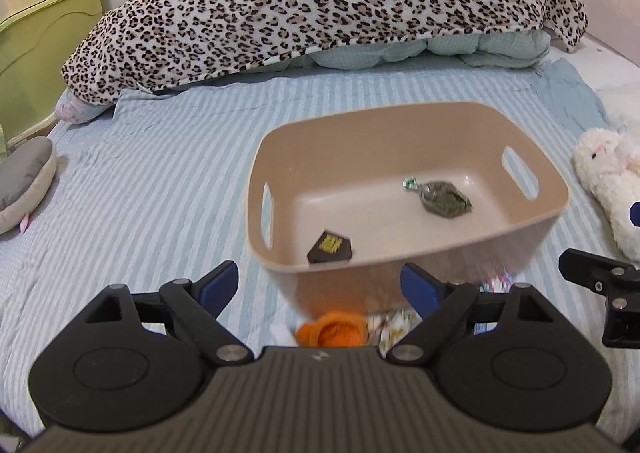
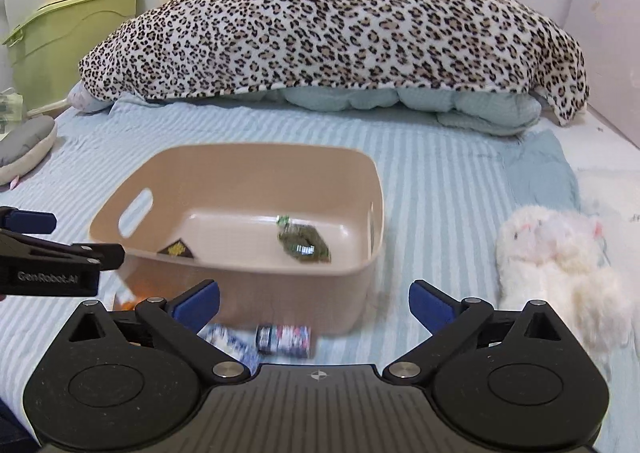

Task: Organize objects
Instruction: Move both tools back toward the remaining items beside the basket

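A beige plastic bin (image 1: 424,115) (image 2: 256,157) with handle slots sits on the striped bed. Inside it lie a dark green wrapped snack (image 1: 444,199) (image 2: 306,243) and a small black packet with gold print (image 1: 330,247) (image 2: 176,249). My left gripper (image 1: 322,285) is open, just before the bin's near wall, with nothing between its blue pads. My right gripper (image 2: 314,303) is open too, in front of the bin. On the bed below the bin lie an orange item (image 1: 336,329), small printed packets (image 1: 394,325) and a blue-and-white packet (image 2: 284,339).
A leopard-print blanket (image 1: 320,1) over a light quilt fills the far end of the bed. A white plush toy (image 2: 556,261) (image 1: 612,181) lies right of the bin. A grey cushion (image 1: 24,181) sits at the left edge, with green storage boxes (image 2: 76,25) behind.
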`<act>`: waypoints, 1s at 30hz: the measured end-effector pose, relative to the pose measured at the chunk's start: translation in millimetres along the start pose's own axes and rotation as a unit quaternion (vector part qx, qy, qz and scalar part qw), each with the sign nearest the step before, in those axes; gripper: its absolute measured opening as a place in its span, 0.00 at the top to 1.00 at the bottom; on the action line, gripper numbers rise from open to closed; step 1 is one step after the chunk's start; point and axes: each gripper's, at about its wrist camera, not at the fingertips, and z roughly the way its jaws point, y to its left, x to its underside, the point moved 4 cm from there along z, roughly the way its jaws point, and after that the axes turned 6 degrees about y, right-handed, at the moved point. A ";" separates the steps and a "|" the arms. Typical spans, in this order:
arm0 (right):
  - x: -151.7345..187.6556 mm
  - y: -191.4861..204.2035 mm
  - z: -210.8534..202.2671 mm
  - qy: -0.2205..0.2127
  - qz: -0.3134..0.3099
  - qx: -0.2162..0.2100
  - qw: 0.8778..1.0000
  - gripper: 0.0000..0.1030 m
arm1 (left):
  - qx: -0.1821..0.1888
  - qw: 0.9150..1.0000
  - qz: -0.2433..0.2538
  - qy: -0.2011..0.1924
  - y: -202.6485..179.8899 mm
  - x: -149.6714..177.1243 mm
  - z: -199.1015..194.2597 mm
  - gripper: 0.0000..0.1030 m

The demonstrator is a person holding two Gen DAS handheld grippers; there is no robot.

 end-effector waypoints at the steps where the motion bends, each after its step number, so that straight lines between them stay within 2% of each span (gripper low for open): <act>1: 5.1 0.5 -1.1 0.003 -0.001 0.000 1.000 0.00 | -0.001 1.000 0.002 0.001 0.1 5.0 -2.5 0.14; 5: 23.8 2.5 -1.6 0.017 -0.003 0.008 1.000 0.00 | -0.002 1.000 0.001 0.015 2.6 27.4 -4.2 0.13; 10: 44.3 1.1 7.7 0.038 0.003 0.014 0.999 0.00 | -0.002 0.998 -0.015 0.059 7.8 57.3 15.5 0.12; 15: 65.7 0.2 30.9 0.077 0.010 0.020 0.997 0.00 | -0.015 0.995 -0.024 0.092 13.8 81.3 40.4 0.12; 20: 85.9 2.4 57.3 0.110 0.001 0.034 0.993 0.00 | -0.012 0.992 -0.022 0.124 16.8 96.6 64.6 0.12; 25: 95.2 0.8 82.9 0.126 0.006 0.044 0.991 0.00 | 0.003 0.991 -0.033 0.133 21.1 100.0 82.5 0.12; 30: 98.0 -3.3 103.6 0.123 0.007 0.059 0.991 0.01 | 0.017 0.991 -0.047 0.122 28.5 94.5 92.7 0.12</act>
